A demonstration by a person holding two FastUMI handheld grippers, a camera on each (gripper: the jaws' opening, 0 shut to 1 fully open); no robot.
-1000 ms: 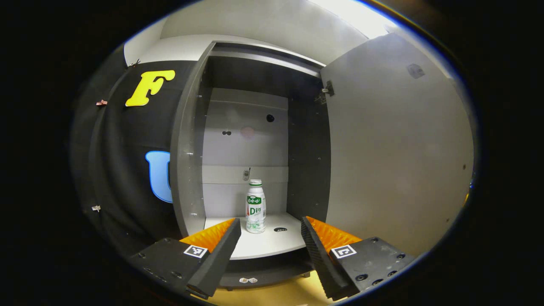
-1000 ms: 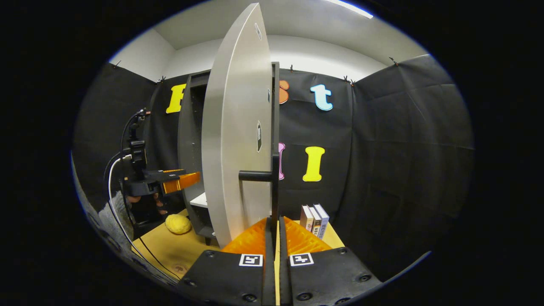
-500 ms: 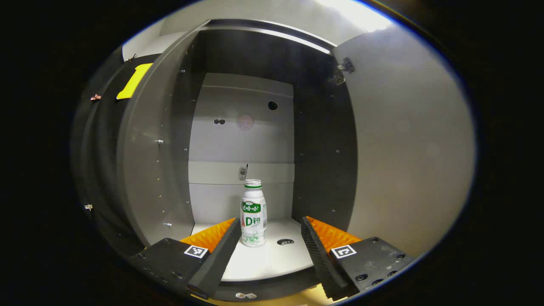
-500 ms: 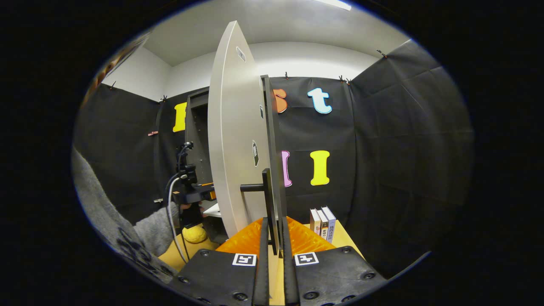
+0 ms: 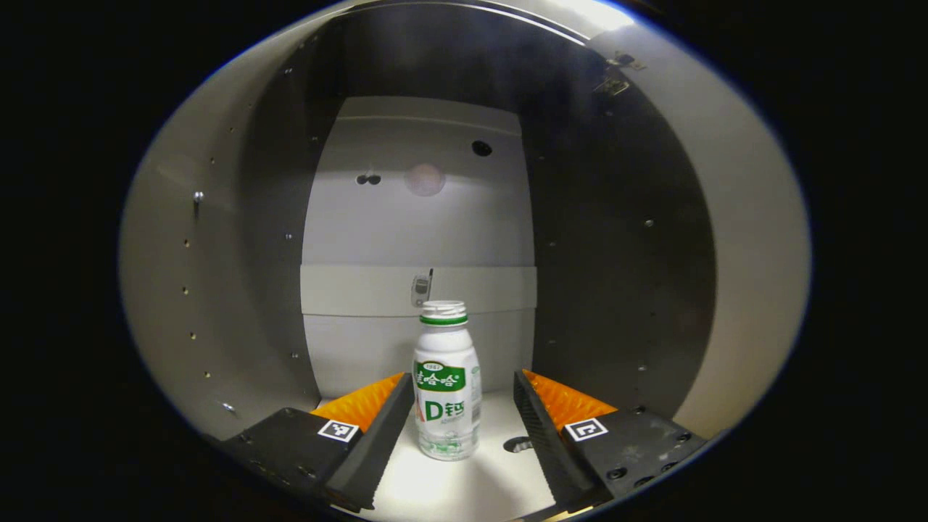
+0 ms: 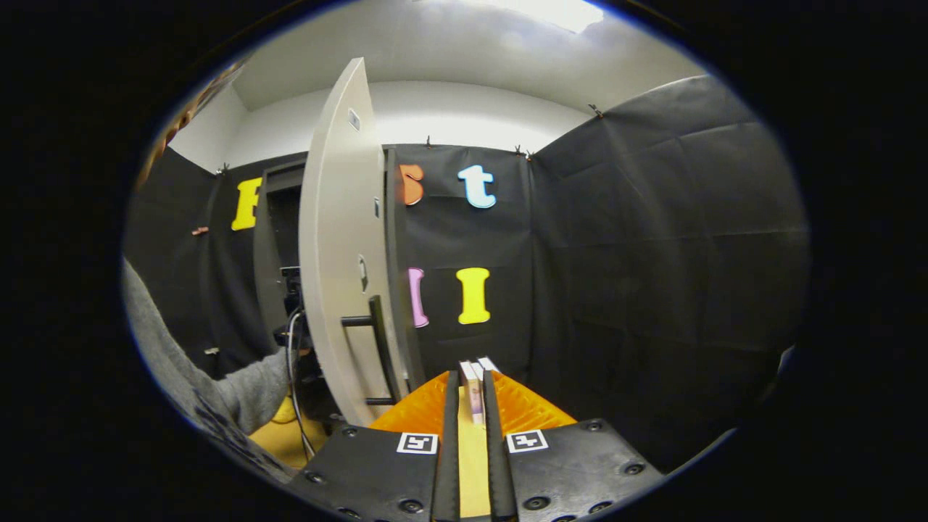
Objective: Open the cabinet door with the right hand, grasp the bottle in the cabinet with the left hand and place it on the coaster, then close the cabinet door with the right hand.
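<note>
Left gripper view, bottle (image 5: pixel 445 391) between spread fingers (image 5: pixel 377 428)

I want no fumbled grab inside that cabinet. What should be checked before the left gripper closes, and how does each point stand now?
1. Cabinet door open wide: ok.
2. Bottle upright on the shelf: ok.
3. Left gripper open, wider than the bottle: ok.
4. Bottle between the fingers: ok, though nearer the left one; re-centre.
5. Fingers far enough in to grip the body: cannot tell.
6. Right gripper off the door handle: ok, nearly shut and holding nothing.
</note>
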